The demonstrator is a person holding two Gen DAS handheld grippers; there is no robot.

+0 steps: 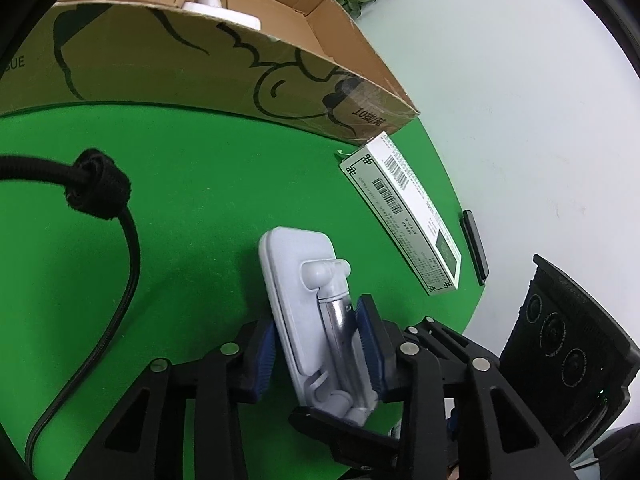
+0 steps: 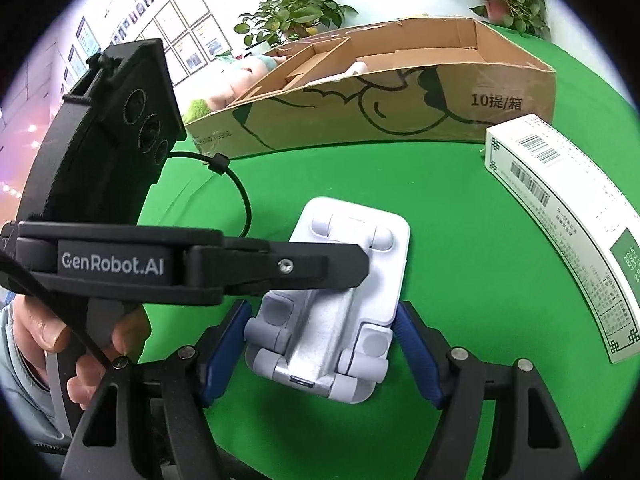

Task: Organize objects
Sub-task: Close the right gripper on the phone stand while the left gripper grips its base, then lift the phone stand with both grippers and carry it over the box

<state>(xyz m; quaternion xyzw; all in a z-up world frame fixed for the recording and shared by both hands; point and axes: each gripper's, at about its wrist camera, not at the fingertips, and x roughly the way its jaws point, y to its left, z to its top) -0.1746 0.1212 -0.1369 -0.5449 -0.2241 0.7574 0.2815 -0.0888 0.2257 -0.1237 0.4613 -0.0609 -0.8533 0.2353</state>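
Observation:
A folded white phone stand (image 1: 308, 312) with a metal arm is clamped between the blue pads of my left gripper (image 1: 320, 344), tilted above the green table. In the right wrist view the same stand (image 2: 340, 300) sits between the spread blue pads of my right gripper (image 2: 324, 356), which do not touch it. The left gripper's black finger (image 2: 280, 268) reaches across the stand from the left. A white box with barcodes (image 1: 404, 212) lies on the table to the right; it also shows in the right wrist view (image 2: 568, 216).
An open cardboard box (image 1: 224, 76) with dividers stands at the back of the green table (image 1: 180, 208); it also shows in the right wrist view (image 2: 400, 104). A black cable (image 1: 100, 240) crosses the left. A dark flat object (image 1: 476, 252) lies at the table's right edge. Potted plants (image 2: 296, 16) stand behind.

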